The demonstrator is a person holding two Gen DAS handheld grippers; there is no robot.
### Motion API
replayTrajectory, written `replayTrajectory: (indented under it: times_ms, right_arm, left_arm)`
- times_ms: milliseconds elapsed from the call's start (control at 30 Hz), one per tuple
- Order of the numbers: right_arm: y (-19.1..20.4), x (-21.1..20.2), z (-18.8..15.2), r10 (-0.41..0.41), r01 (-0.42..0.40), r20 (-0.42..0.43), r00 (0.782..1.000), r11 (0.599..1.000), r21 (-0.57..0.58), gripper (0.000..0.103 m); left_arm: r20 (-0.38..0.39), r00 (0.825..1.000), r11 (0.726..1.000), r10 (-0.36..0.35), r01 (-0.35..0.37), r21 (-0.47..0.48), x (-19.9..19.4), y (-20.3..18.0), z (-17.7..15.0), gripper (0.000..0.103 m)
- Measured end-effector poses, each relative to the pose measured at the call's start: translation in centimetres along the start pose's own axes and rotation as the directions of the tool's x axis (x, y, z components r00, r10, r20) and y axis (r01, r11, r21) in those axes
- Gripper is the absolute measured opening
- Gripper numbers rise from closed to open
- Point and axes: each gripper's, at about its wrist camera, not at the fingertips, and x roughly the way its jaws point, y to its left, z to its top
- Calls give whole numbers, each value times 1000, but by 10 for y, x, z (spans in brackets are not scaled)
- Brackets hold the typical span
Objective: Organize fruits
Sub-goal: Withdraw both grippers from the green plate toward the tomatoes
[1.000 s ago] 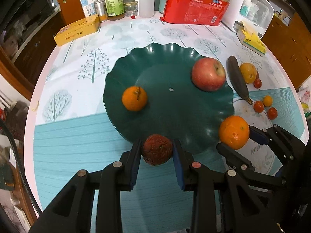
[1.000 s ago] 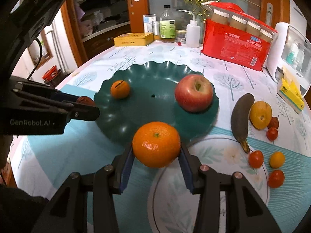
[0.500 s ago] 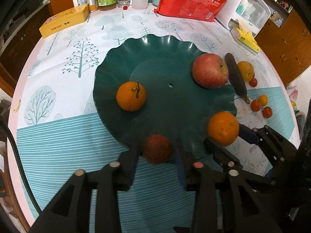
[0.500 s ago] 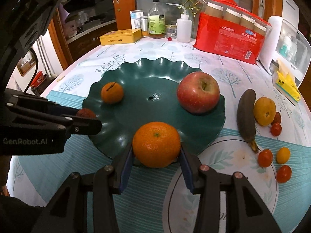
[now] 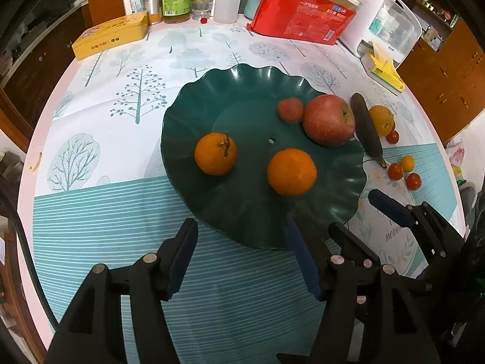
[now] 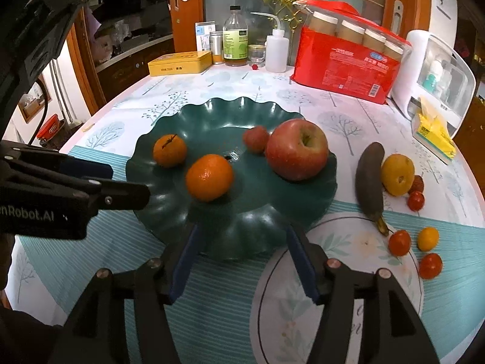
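Observation:
A dark green wavy plate (image 5: 230, 212) (image 6: 242, 236) holds a stemmed orange (image 5: 215, 153) (image 6: 169, 150), a second orange (image 5: 292, 172) (image 6: 209, 177), a red apple (image 5: 329, 120) (image 6: 297, 150) and a small red bumpy fruit (image 5: 290, 110) (image 6: 256, 139) beside the apple. My left gripper (image 5: 241, 242) is open and empty at the plate's near rim. My right gripper (image 6: 241, 242) is open and empty at the near rim too; it also shows in the left wrist view (image 5: 360, 215).
Right of the plate lie a dark banana (image 6: 368, 176), a yellow fruit (image 6: 397, 175) and several cherry tomatoes (image 6: 399, 242). At the back stand a yellow tin (image 6: 180, 63), bottles (image 6: 235, 41), a red package (image 6: 345, 66) and a white appliance (image 6: 436, 75).
Both grippers opened and let go: the orange and the small red fruit now rest on the plate, the red fruit beside the apple. Both grippers drew back to the near rim.

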Motion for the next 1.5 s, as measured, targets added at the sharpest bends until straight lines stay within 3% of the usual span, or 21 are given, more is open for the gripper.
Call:
replayTrajectory:
  times_ms: [233,667,1367,1500]
  right_arm:
    - [-6,-12,-18,-44,45,-24,999,997,57,61]
    - [-36,-34,-70,-92,120,-152,984,976,183,61]
    - [-153,-59,-99,-95,127,-158,983,970,209,61]
    - [-174,-60,-99,-87,114,-147,985,975,190,65]
  left_arm:
    - [-5,1000,1000,1,-1,30,-4,-7,-10,64]
    - [-41,999,994,-23,27,106,-11,-49,-30,69]
    - [-86,996,997,28,-22,68,6,-156,-28,77]
    - [-95,995,998,38,-34,47,13,-175,-23,78]
